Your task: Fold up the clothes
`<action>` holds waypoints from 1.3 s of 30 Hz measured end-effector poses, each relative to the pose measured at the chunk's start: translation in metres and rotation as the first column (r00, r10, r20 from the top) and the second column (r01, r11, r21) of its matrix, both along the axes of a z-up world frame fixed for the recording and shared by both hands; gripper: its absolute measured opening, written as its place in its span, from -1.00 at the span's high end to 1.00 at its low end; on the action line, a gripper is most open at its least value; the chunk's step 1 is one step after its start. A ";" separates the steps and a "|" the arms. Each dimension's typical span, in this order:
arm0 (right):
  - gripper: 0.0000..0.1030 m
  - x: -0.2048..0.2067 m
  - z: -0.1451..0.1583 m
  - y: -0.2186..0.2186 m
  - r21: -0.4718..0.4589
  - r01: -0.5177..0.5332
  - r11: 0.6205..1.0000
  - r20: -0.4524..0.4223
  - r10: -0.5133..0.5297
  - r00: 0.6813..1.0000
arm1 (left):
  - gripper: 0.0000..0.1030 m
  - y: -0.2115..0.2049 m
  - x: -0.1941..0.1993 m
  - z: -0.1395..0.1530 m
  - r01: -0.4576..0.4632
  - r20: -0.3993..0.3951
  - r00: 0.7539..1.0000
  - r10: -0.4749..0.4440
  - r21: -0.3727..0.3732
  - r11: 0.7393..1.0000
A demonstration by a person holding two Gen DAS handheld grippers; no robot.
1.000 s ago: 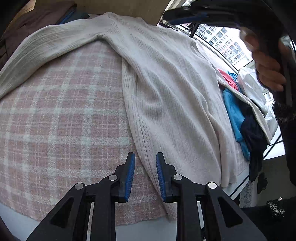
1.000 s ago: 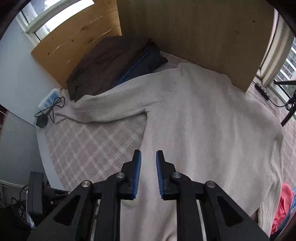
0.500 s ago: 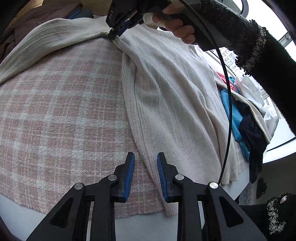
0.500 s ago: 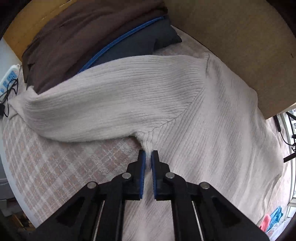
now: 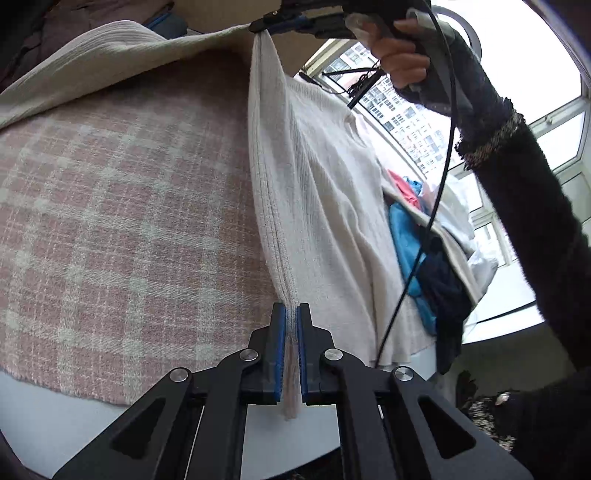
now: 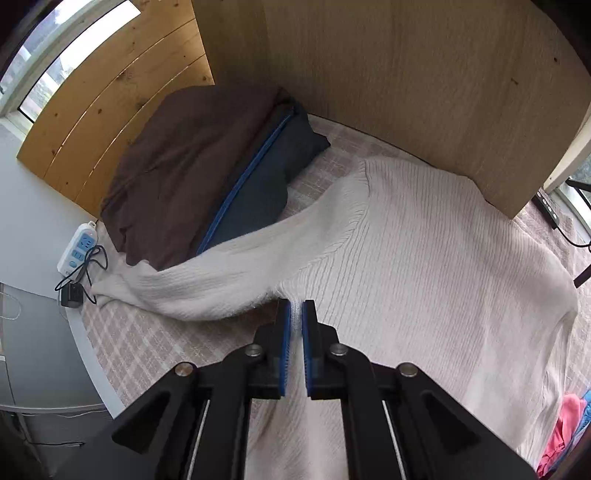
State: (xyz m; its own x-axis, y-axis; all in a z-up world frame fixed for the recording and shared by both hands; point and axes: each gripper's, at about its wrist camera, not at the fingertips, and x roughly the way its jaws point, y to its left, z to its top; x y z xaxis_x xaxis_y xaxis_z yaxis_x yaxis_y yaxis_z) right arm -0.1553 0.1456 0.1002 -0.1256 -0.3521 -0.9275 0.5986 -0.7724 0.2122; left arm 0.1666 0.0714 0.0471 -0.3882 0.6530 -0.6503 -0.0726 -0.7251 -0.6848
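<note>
Left wrist view
Left gripper (image 5: 291, 325): black, with blue fingers (image 5: 280, 350) pressed onto the bottom corner of the cream ribbed knit sweater (image 5: 332, 206), a bit of hem sticking out below.
Sweater: side edge pulled tight and lifted in a straight line from the left gripper up to the right gripper (image 5: 264, 27); the rest lying on the pink and white checked cloth (image 5: 110, 221) that covers the desk (image 5: 74, 417).
Right gripper: up high at the far end, pinching the sweater by the armpit, held by a hand (image 5: 402, 55) in a black fuzzy sleeve (image 5: 524, 192), with a black cable (image 5: 436, 184) hanging down.
Pile on the right: red, bright blue and dark clothes (image 5: 417, 251) heaped at the desk edge, just beside the sweater, by the big window (image 5: 535, 110).

Right wrist view
Right gripper (image 6: 293, 314): blue fingers (image 6: 284, 350) closed on a small fold of cream knit where the sleeve meets the body.
Sweater (image 6: 424, 258): spread flat, one sleeve stretched out to the left, its end touching the folded brown garment (image 6: 184, 166).
Folded pile: brown garment beside a dark navy one with a blue stripe (image 6: 266, 184).
Behind: light wooden board (image 6: 388, 74) standing upright at the neck end.
Far left: white power strip with blue buttons (image 6: 79, 245) and a black cord, near the desk edge.
</note>
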 end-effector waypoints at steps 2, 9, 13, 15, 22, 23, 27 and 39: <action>0.88 -0.001 0.004 -0.015 -0.015 0.002 1.000 0.001 -0.002 1.000 | 0.90 -0.024 0.010 0.006 -0.048 -0.007 0.999 0.049 0.051 0.998; 0.79 0.002 -0.074 -0.066 0.102 -0.031 0.994 0.083 0.023 0.996 | 0.90 -0.063 0.010 -0.034 -0.097 0.110 0.989 0.103 -0.059 0.994; 0.73 0.021 -0.039 -0.034 0.003 -0.027 1.000 0.072 0.027 0.997 | 0.90 -0.063 0.006 -0.041 -0.063 0.122 0.990 0.075 -0.099 0.993; 0.72 0.033 -0.003 0.000 -0.096 -0.006 0.995 0.066 0.012 0.998 | 0.90 -0.060 0.003 -0.037 -0.037 0.110 0.993 0.051 -0.125 0.991; 0.42 0.125 0.058 0.201 -0.242 0.237 0.941 0.003 -0.243 0.970 | 0.88 -0.043 -0.006 -0.028 0.073 0.107 0.993 -0.054 -0.184 0.980; 0.42 0.144 0.041 0.223 -0.236 0.297 0.925 0.037 -0.297 0.954 | 0.94 -0.038 -0.005 -0.027 0.092 0.112 0.991 -0.071 -0.195 0.976; 0.42 0.219 -0.026 0.314 -0.190 0.524 0.830 0.168 -0.498 0.850 | 0.50 -0.018 -0.005 -0.025 0.168 0.134 0.981 -0.139 -0.238 0.957; 0.42 0.300 -0.092 0.355 -0.229 0.692 0.685 0.304 -0.625 0.719 | 0.95 -0.015 -0.010 0.003 0.182 0.100 0.982 -0.163 -0.234 0.955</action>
State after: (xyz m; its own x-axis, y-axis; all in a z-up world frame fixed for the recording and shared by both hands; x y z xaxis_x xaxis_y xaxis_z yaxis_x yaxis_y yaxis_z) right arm 0.1442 0.5007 0.0079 -0.2733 -0.5102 -0.8155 -0.1179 -0.8236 0.5548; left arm 0.1564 0.0569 0.0501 -0.2244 0.5257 -0.8205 -0.1641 -0.8504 -0.5000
